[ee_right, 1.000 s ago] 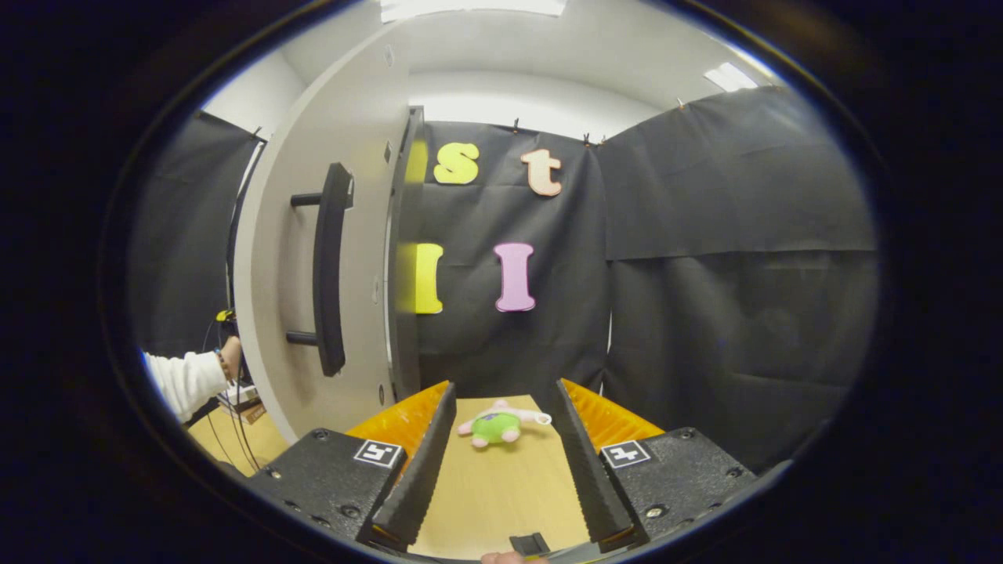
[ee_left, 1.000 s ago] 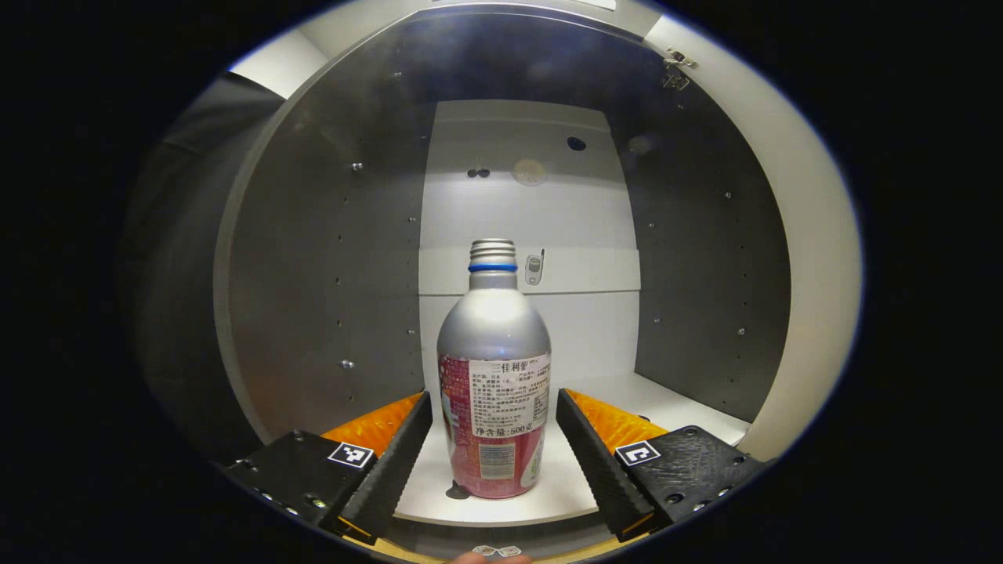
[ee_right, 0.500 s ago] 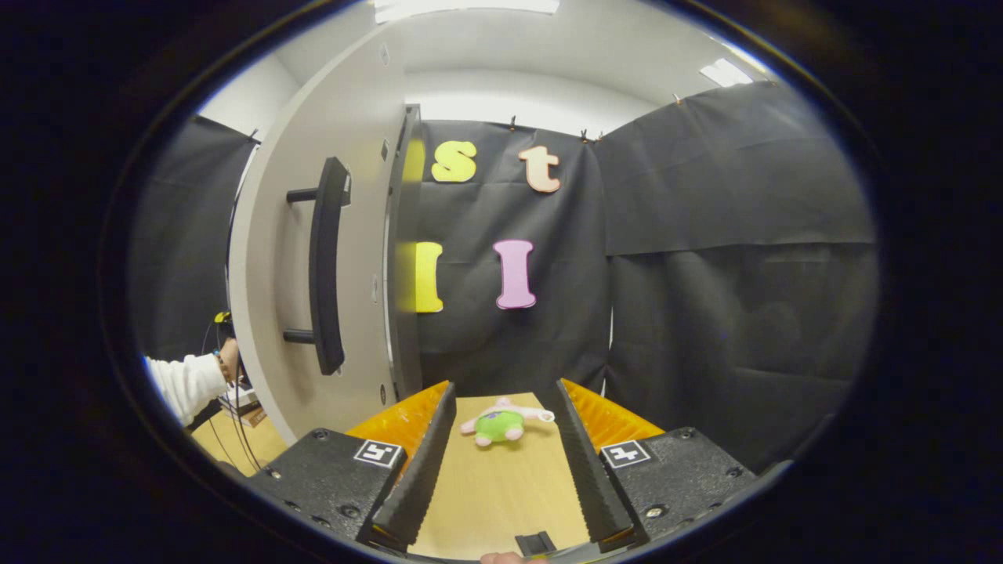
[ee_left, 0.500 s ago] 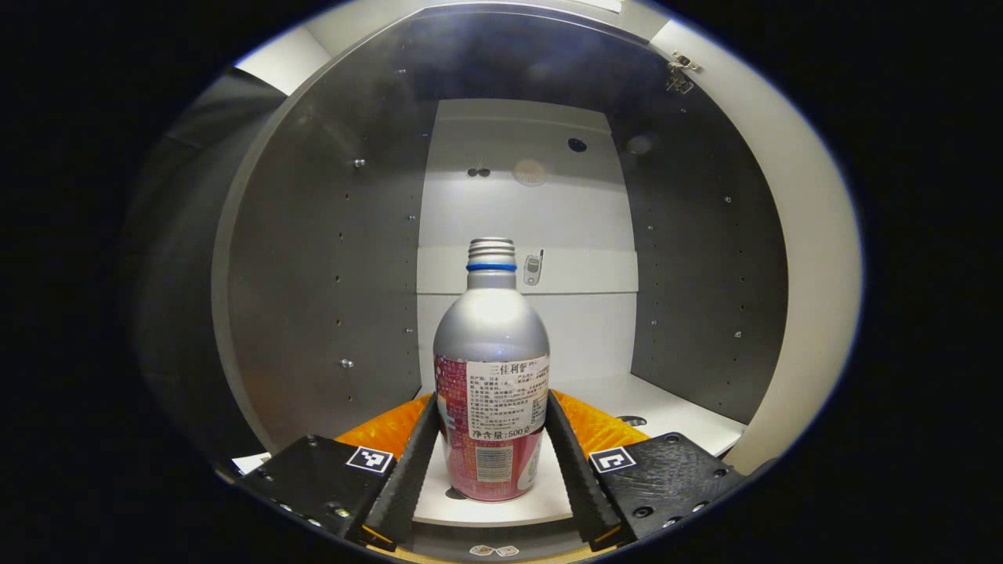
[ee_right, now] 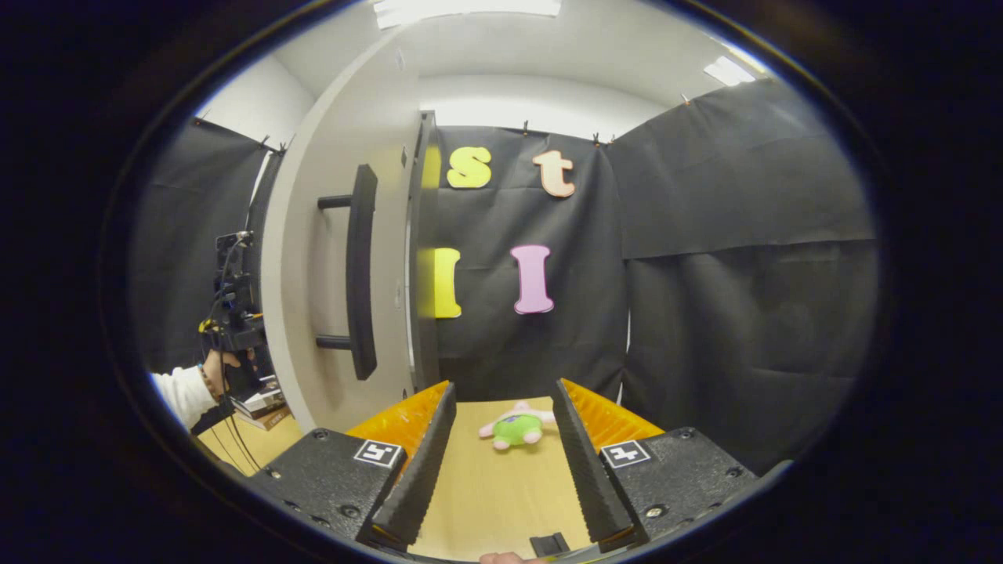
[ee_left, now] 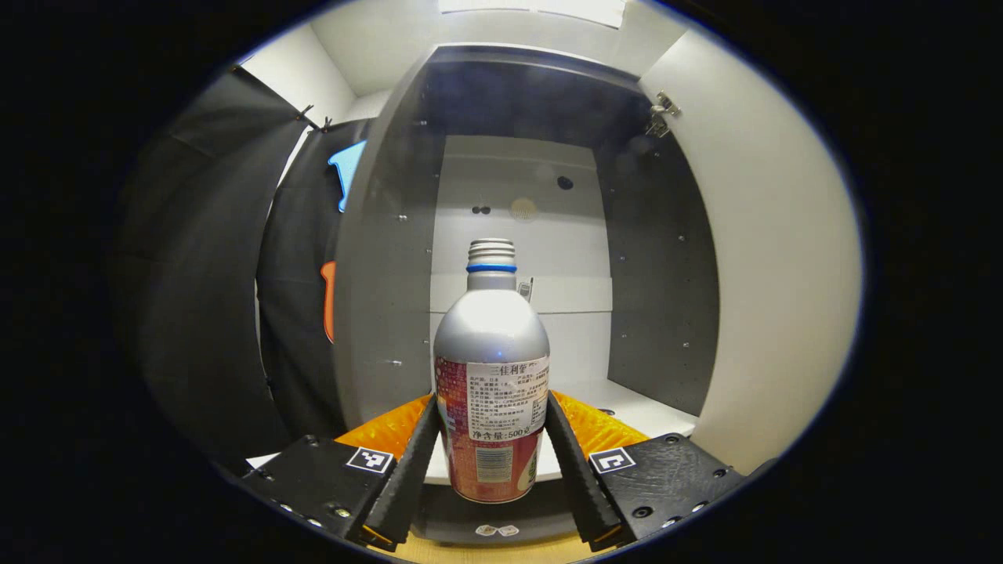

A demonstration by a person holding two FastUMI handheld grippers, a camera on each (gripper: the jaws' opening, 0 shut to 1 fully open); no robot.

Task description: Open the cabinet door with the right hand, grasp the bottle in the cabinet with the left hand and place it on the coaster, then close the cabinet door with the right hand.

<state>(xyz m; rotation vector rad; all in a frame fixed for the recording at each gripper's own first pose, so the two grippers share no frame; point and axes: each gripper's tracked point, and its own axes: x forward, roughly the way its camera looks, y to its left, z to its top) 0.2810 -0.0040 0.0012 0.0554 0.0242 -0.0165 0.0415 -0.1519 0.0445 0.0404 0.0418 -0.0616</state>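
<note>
A silver bottle (ee_left: 491,368) with a blue neck ring and a red label stands upright between my left gripper's fingers (ee_left: 490,462), which are shut on its lower body. It hangs just in front of the open cabinet's (ee_left: 548,235) white shelf. In the right gripper view the cabinet door (ee_right: 333,258) stands open at the left with its black bar handle (ee_right: 361,270) facing me. My right gripper (ee_right: 501,462) is open over the wooden table (ee_right: 486,493) with nothing between its fingers. The other gripper's body (ee_right: 233,313) and the hand holding it show past the door's left edge.
A small green and pink plush toy (ee_right: 519,427) lies on the table ahead of the right gripper. A white sleeve (ee_right: 182,392) and some books sit at the far left. The open door's inner face (ee_left: 776,258) is at the right in the left gripper view.
My left gripper closed on the bottle, lifted it off the shelf and drew back out of the cabinet. The right gripper shifted slightly and stays open.
</note>
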